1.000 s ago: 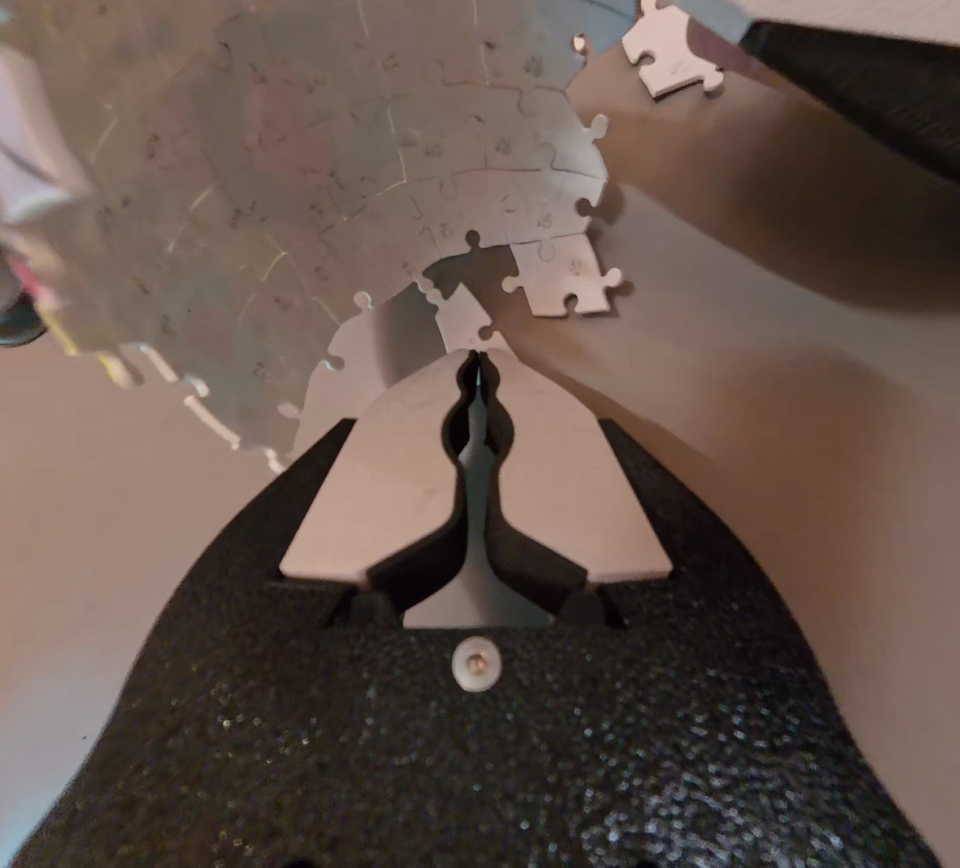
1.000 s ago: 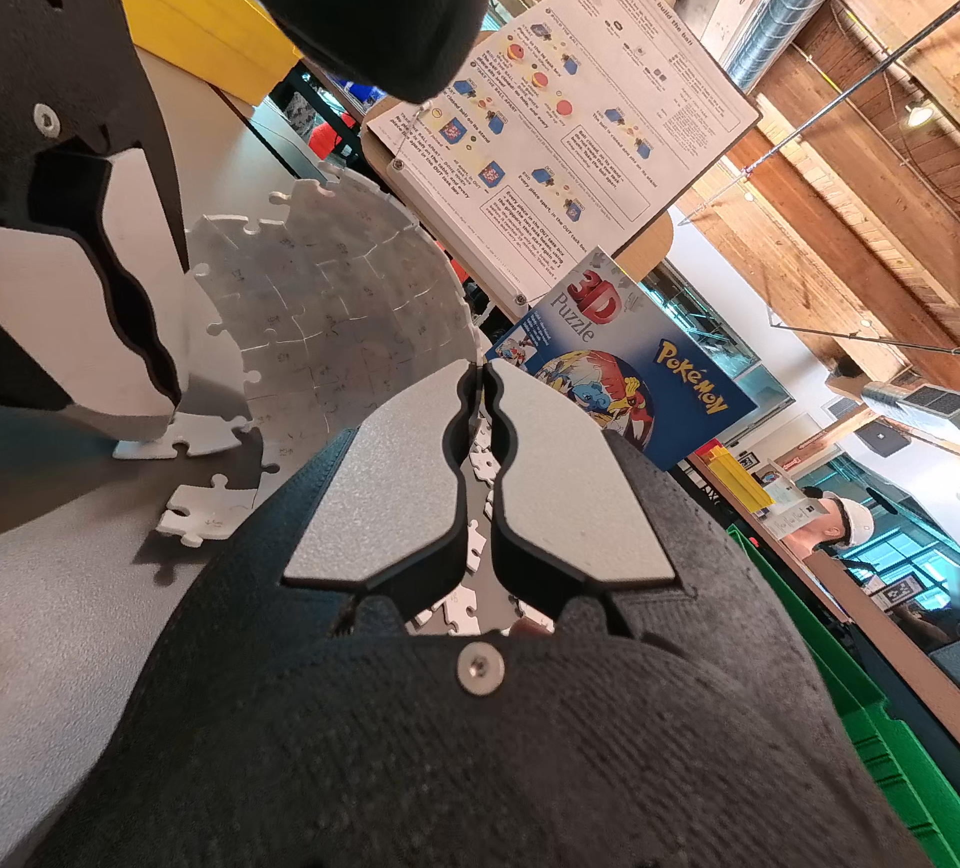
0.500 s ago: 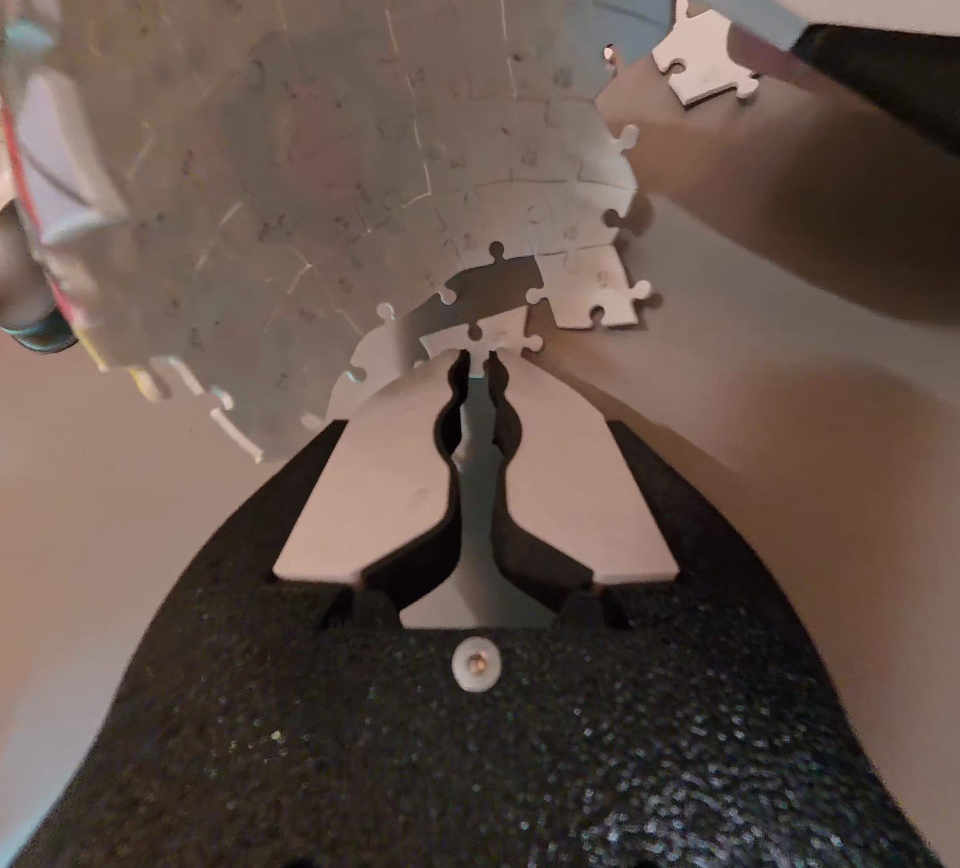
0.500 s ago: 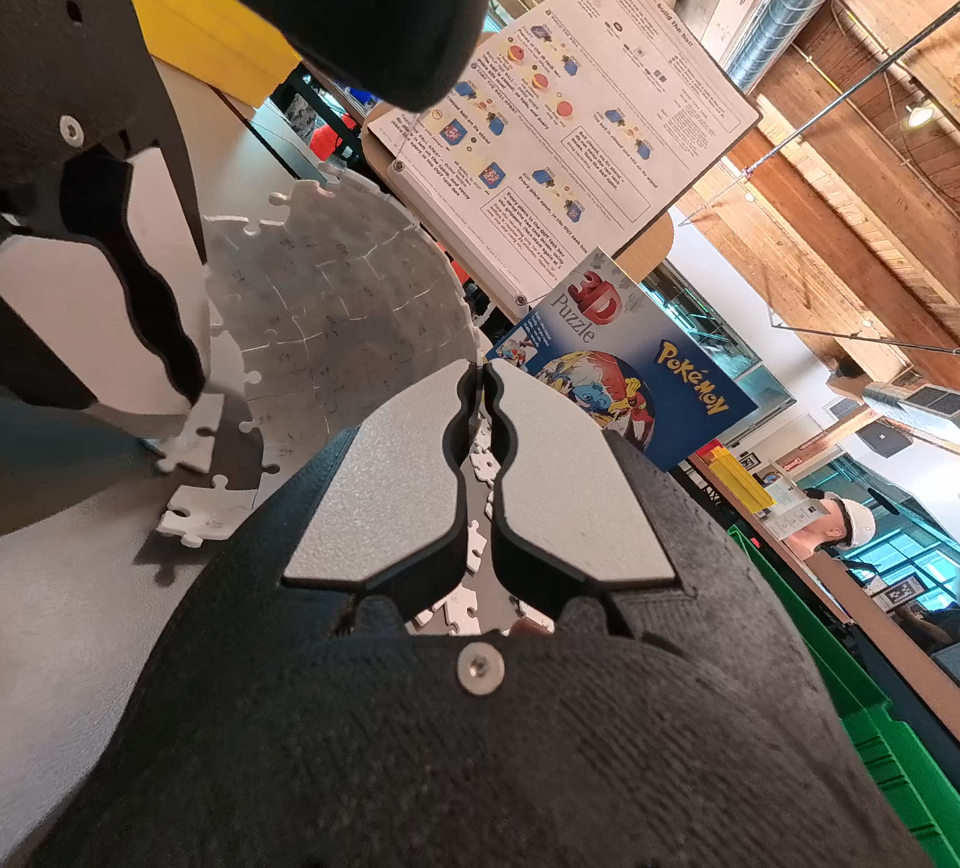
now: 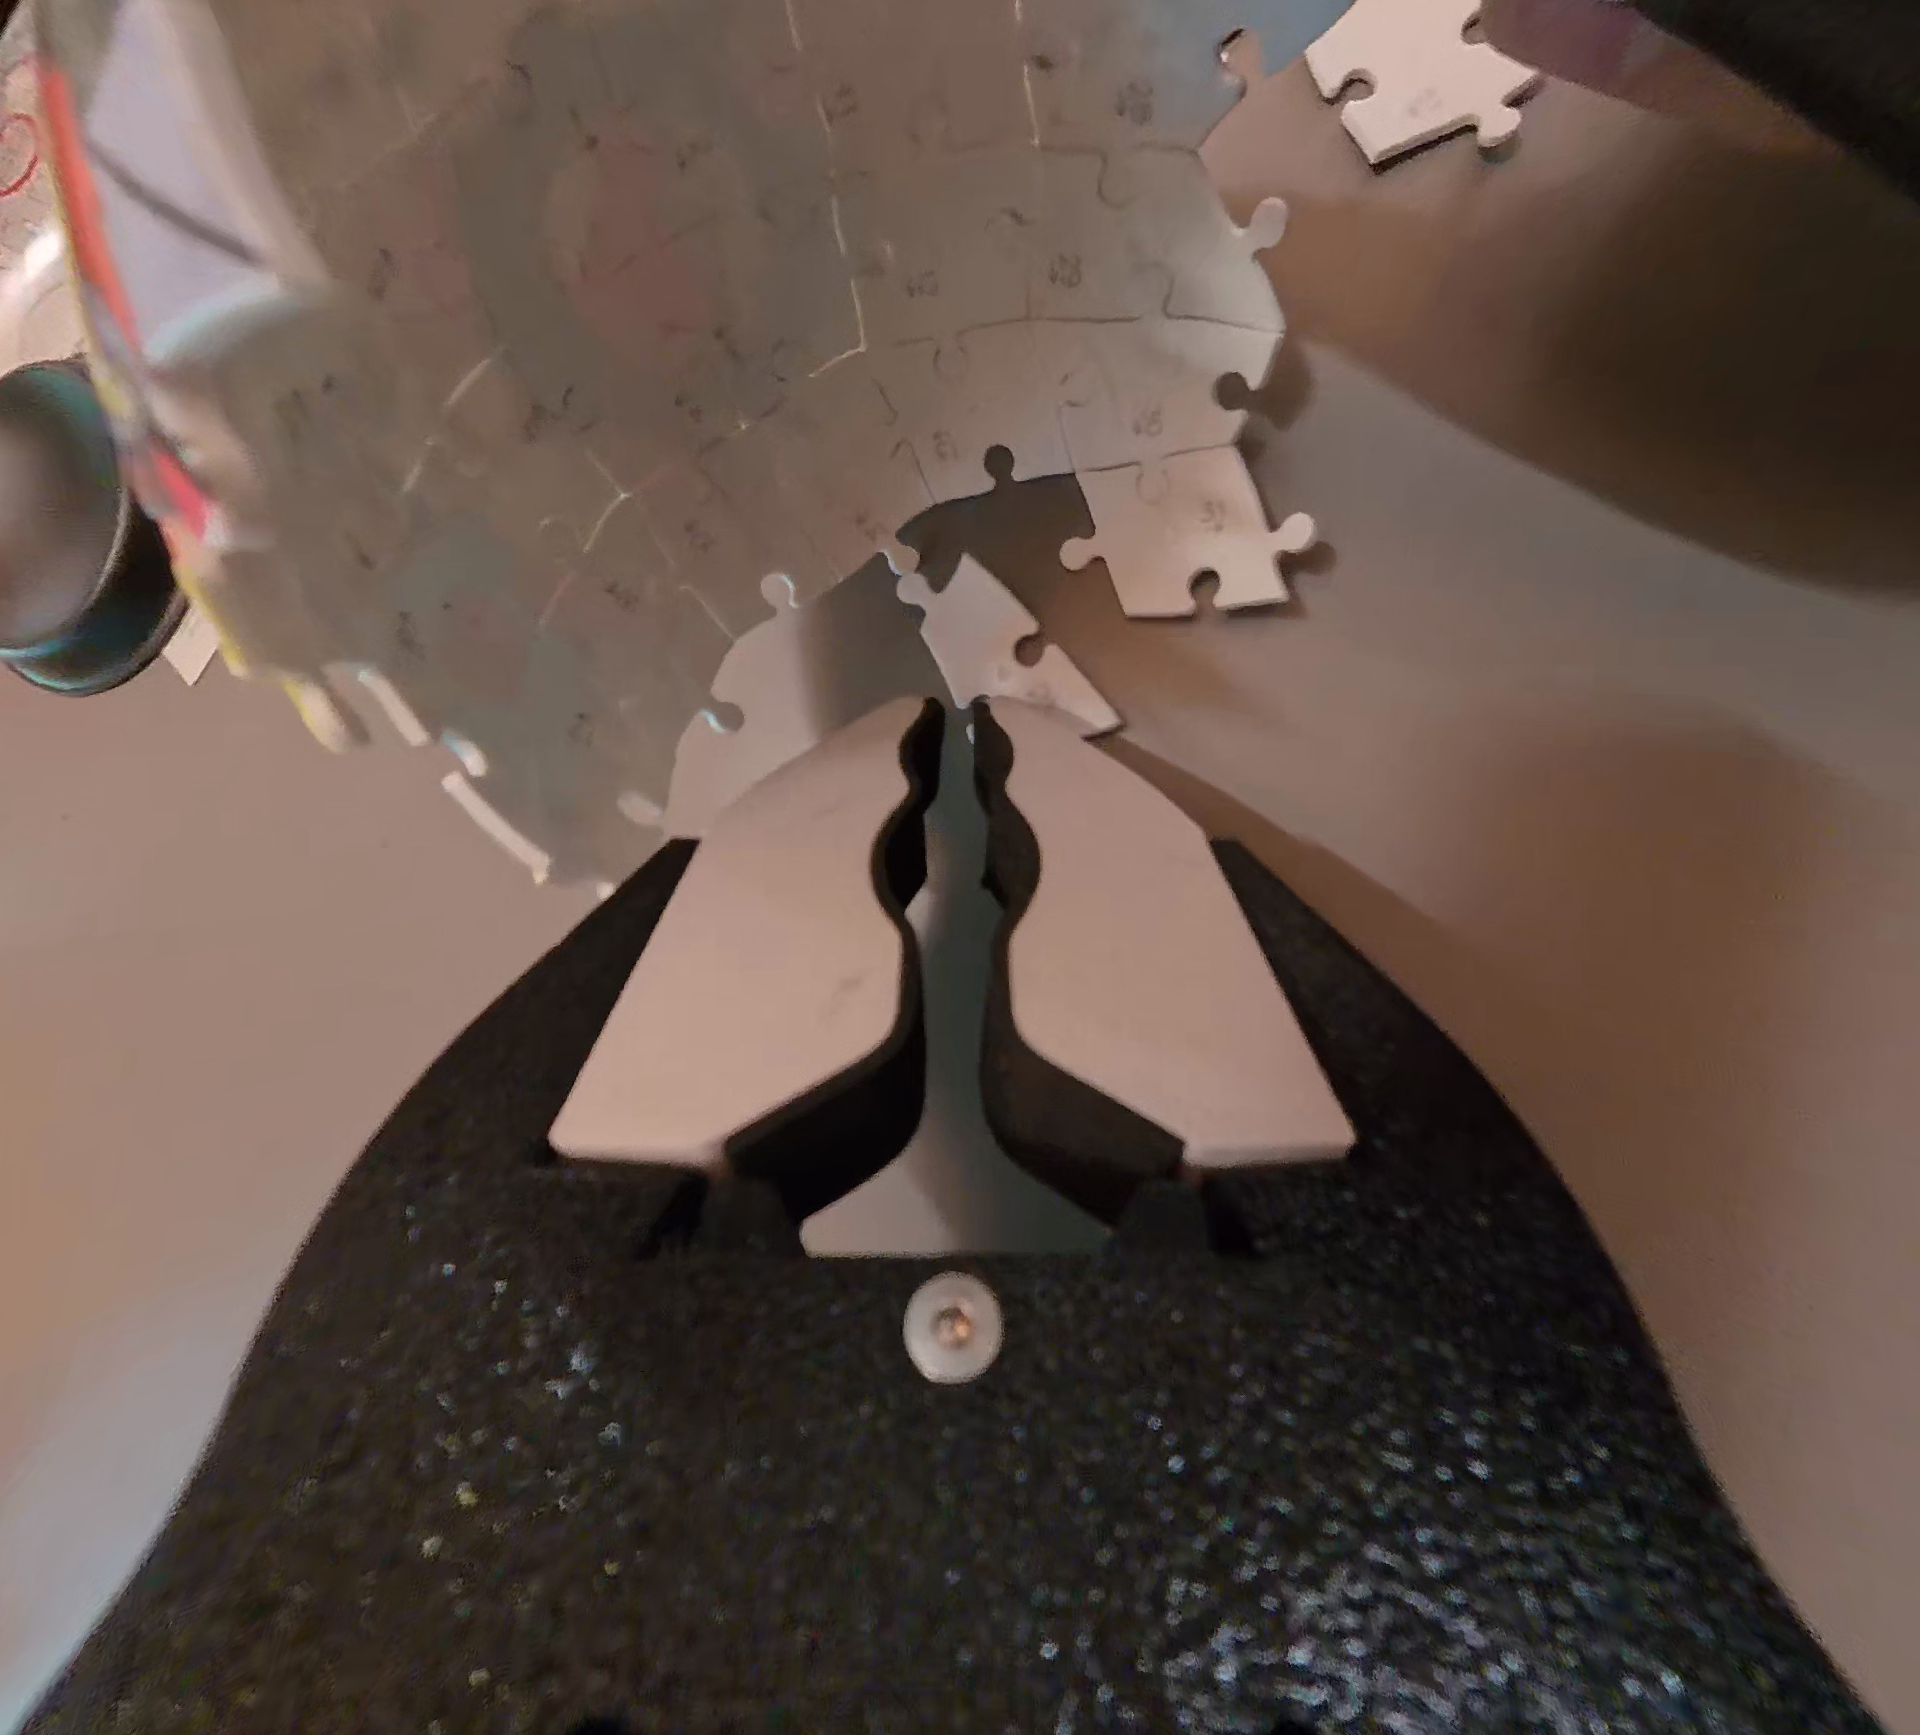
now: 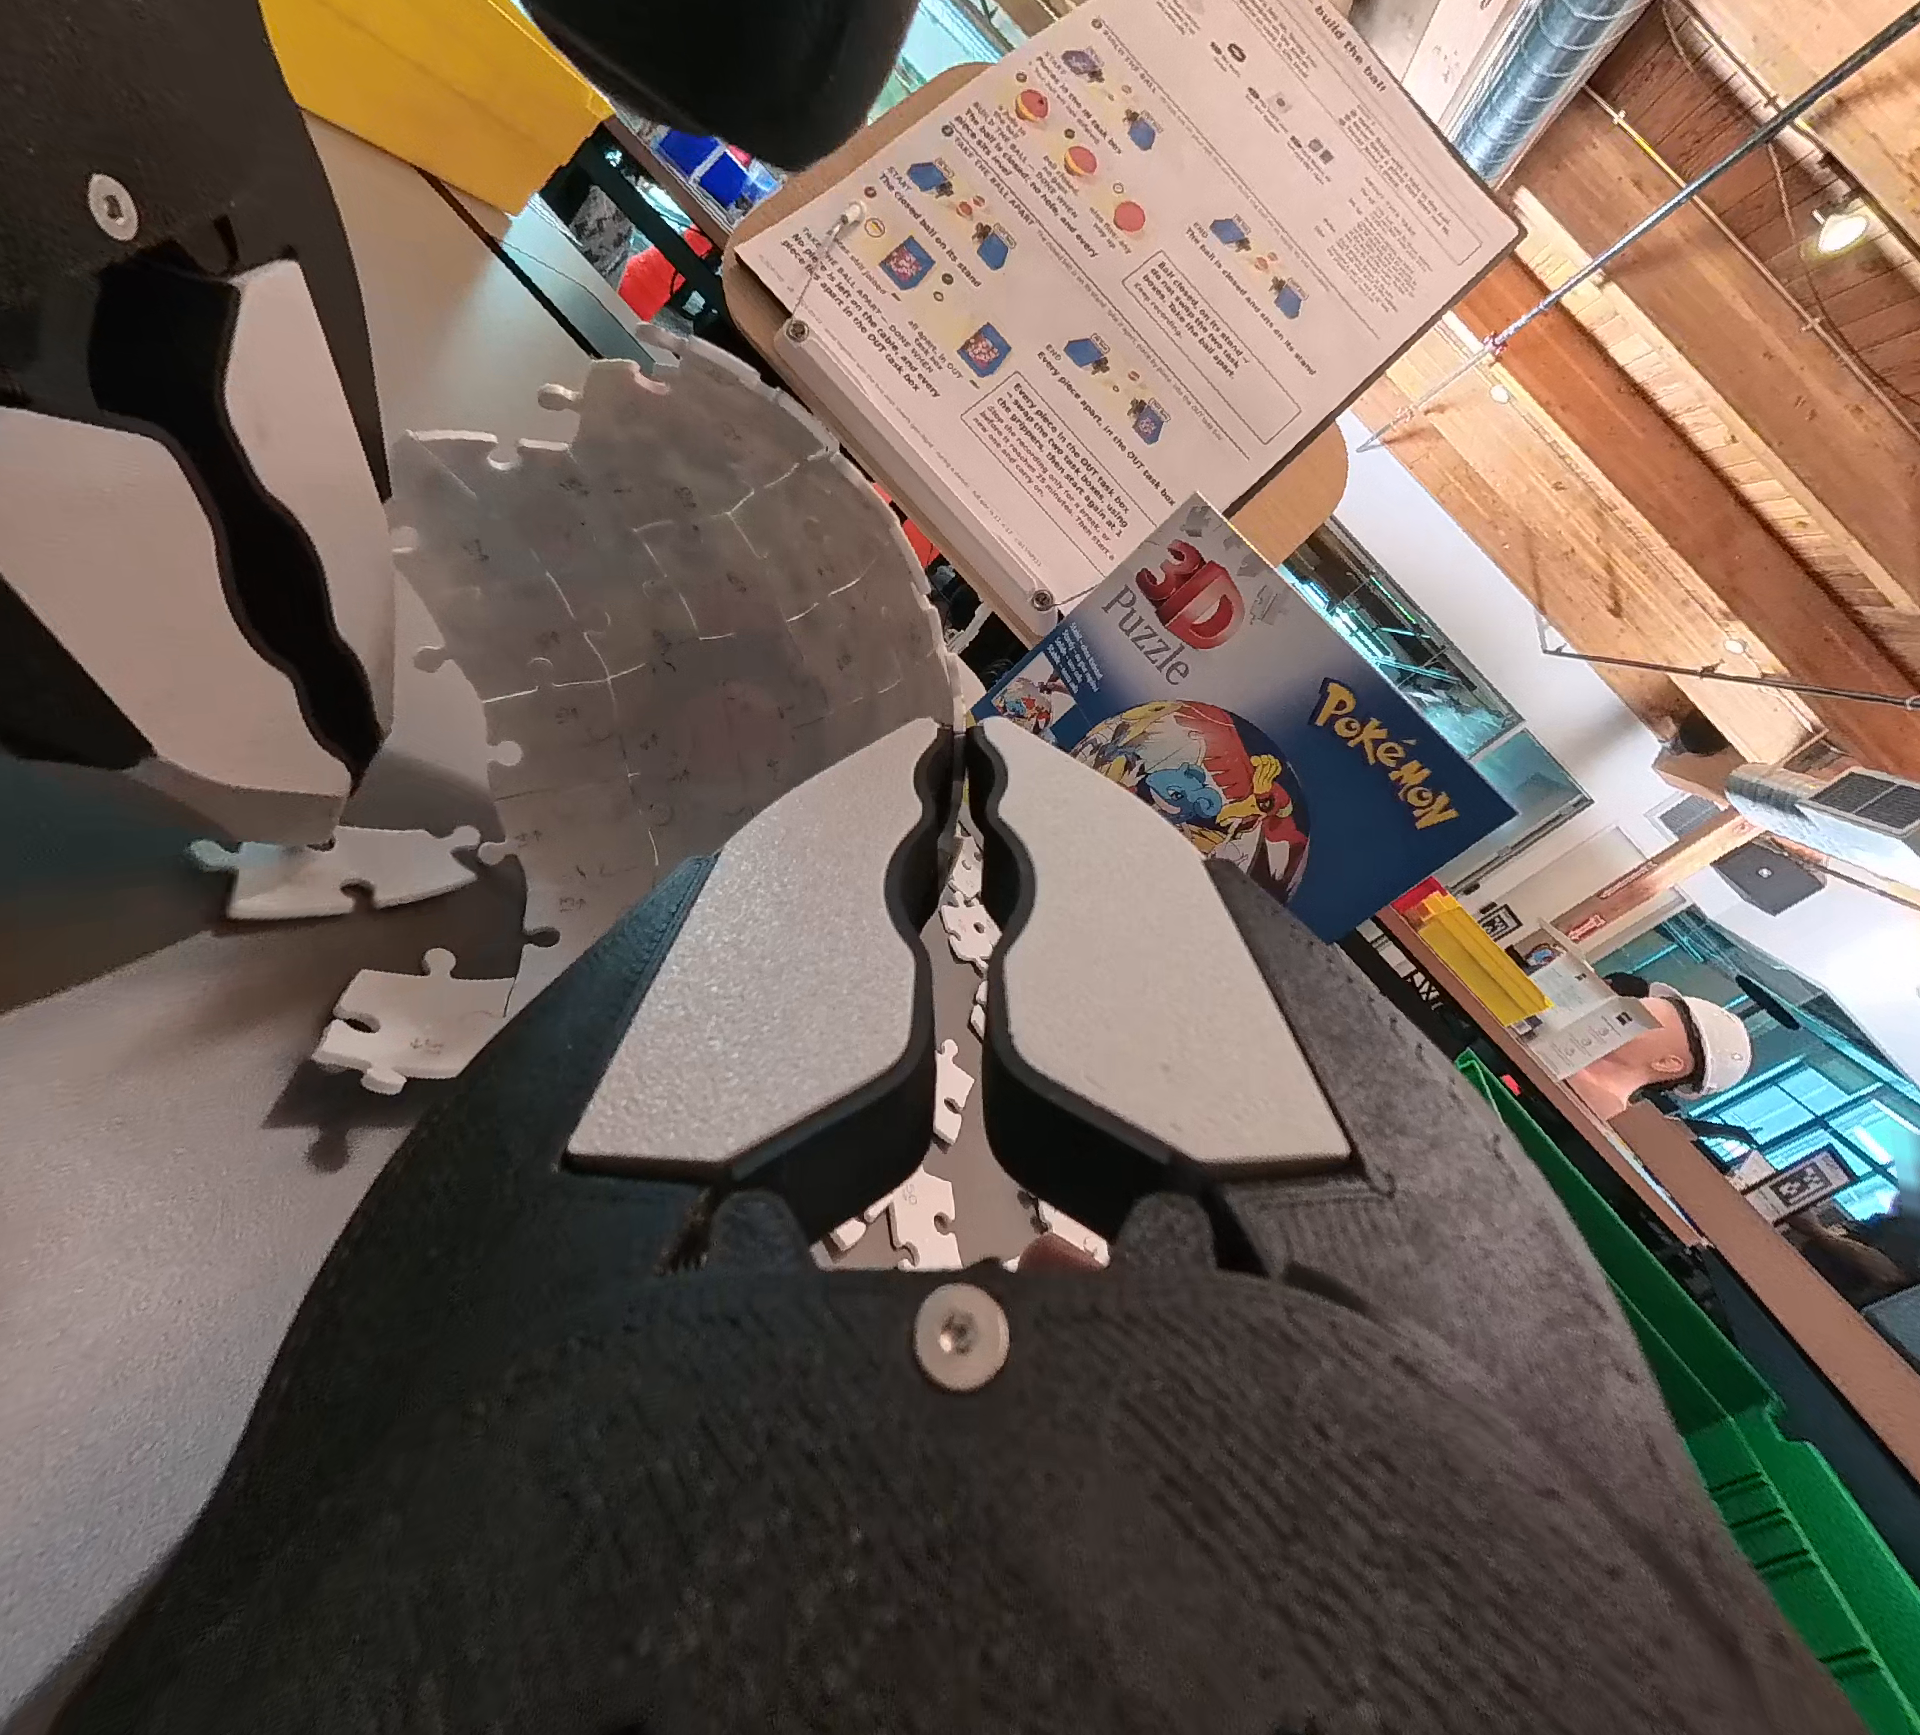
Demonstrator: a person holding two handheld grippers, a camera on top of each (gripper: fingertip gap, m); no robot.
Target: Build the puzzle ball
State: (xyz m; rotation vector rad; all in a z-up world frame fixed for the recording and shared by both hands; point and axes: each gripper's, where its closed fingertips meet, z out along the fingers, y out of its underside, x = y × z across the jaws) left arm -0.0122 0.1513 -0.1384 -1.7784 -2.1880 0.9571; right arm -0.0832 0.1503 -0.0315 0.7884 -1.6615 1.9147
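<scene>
The half-built puzzle ball is a curved grey shell of joined pieces (image 5: pixel 727 251), standing on edge on the grey table (image 5: pixel 1558 854); it also shows in the right wrist view (image 6: pixel 675 605). My right gripper (image 6: pixel 958 729) is shut on the shell's rim. My left gripper (image 5: pixel 961 714) is shut on a single white puzzle piece (image 5: pixel 987 625), held tilted at a notch in the shell's lower edge. That piece touches the edge and is not seated. In the right wrist view the left gripper (image 6: pixel 312 823) comes in from the left with the piece (image 6: pixel 353 864). One joined piece (image 5: pixel 1195 542) juts out beside the notch.
A loose piece (image 5: pixel 1423 64) lies on the table near the right gripper's body (image 5: pixel 1787 54). More loose pieces (image 6: pixel 961 937) lie beyond the right fingers. A blue puzzle box (image 6: pixel 1247 719), an instruction sheet (image 6: pixel 1122 251), a yellow bin (image 6: pixel 395 33) and a green bin (image 6: pixel 1766 1373) surround the table.
My left gripper has turned the held piece from flat-on to tilted at the notch, after nudging toward the shell. My right gripper and the shell have stayed nearly still.
</scene>
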